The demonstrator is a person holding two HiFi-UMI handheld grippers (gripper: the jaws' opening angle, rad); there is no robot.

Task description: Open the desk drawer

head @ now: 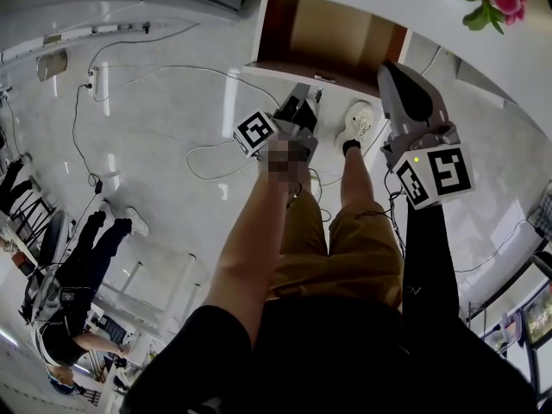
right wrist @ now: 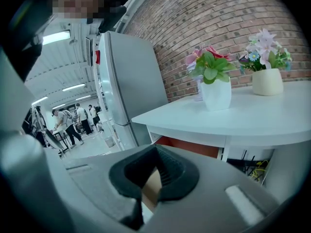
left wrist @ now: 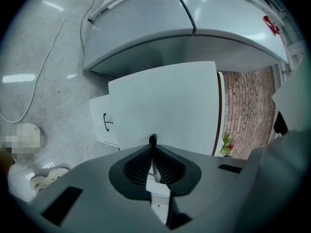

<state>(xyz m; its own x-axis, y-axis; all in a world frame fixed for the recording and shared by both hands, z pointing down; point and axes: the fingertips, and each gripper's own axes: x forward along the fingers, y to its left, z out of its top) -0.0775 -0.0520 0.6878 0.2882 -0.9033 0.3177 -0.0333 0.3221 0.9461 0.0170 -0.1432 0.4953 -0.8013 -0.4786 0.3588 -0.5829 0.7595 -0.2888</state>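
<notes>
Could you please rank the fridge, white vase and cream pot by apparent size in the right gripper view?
1. fridge, clearly largest.
2. white vase and cream pot: nearly alike, and the vase seems nearer, so unranked.

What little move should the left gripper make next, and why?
Probably just ease the left gripper back. The drawer already looks pulled out, with its brown inside showing. The shut jaws hold nothing and are well apart from the handle.
</notes>
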